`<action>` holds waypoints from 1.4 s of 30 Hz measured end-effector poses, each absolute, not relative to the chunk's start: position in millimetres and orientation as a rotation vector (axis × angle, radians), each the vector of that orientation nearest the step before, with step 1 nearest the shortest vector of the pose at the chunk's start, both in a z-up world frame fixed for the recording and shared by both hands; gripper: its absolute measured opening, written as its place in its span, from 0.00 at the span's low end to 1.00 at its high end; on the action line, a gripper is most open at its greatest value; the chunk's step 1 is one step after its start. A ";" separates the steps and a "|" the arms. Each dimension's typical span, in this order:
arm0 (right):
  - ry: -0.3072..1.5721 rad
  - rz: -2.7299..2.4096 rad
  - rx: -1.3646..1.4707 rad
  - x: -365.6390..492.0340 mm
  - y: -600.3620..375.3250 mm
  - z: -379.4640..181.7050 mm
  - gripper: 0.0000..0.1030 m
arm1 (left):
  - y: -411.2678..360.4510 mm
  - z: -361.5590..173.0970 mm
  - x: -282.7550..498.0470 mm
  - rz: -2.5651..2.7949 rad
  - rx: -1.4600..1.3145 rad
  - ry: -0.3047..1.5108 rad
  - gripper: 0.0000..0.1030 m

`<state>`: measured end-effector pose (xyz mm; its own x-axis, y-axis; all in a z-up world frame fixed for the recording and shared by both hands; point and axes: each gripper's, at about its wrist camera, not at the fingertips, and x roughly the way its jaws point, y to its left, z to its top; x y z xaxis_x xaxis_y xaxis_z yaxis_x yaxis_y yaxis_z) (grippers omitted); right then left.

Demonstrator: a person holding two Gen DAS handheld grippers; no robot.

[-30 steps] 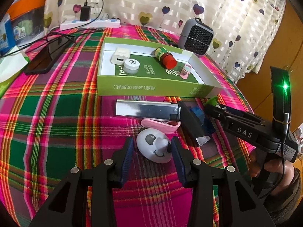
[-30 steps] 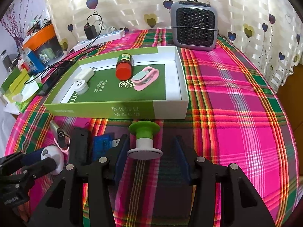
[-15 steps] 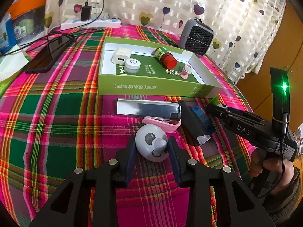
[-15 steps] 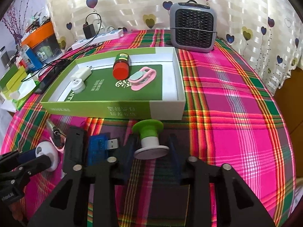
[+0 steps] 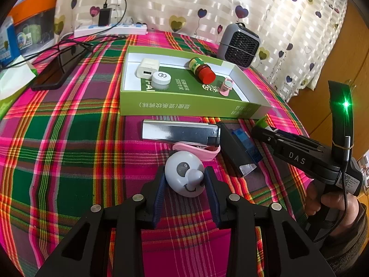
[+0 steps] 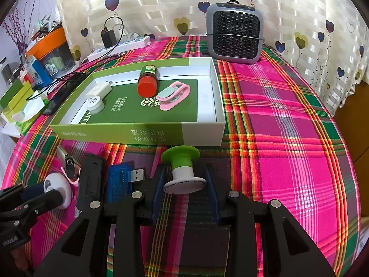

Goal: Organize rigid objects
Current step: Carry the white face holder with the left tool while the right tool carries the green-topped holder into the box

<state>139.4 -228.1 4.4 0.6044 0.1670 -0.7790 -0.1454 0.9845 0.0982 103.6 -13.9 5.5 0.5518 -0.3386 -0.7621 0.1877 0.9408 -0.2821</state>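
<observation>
My left gripper (image 5: 185, 180) is shut on a white round toy with a panda face (image 5: 184, 175), which rests on the plaid tablecloth. The pads of my right gripper (image 6: 184, 180) press the white base of a green-and-white spool-shaped piece (image 6: 182, 168), so it is shut on that. Behind both stands an open green box (image 5: 184, 108) (image 6: 115, 135). It holds a white charger (image 5: 147, 70), a white round lid (image 5: 161, 80), a red-capped bottle (image 6: 147, 83) and a pink clip (image 6: 173, 95). The right gripper's black body (image 5: 299, 159) shows in the left wrist view.
In front of the box lie a silver bar (image 5: 180, 132), a pink clip (image 5: 200, 151), a black case (image 6: 90, 182) and a blue USB stick (image 6: 121, 181). A grey fan heater (image 6: 234, 37), a power strip (image 5: 110, 28), cables and a phone (image 5: 55, 73) sit farther back.
Both grippers' jaws have closed in: the left onto the panda toy, the right onto the green-and-white spool. Neither hand has shifted noticeably.
</observation>
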 end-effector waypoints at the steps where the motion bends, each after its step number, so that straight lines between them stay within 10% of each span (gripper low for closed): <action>1: 0.904 0.181 0.026 139.3 -228.1 4.4 0.34 | -13.7 5.4 103.6 -0.313 -0.176 0.936 0.31; 42: 0.870 0.180 0.064 122.3 -232.8 12.6 0.34 | -14.5 23.1 84.4 -0.301 -0.123 0.871 0.29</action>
<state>122.3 -232.8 12.6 0.6309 0.1829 -0.7540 -0.1312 0.9830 0.1286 84.4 -14.5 23.1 0.6047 -0.3096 -0.7339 0.2097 0.9507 -0.2283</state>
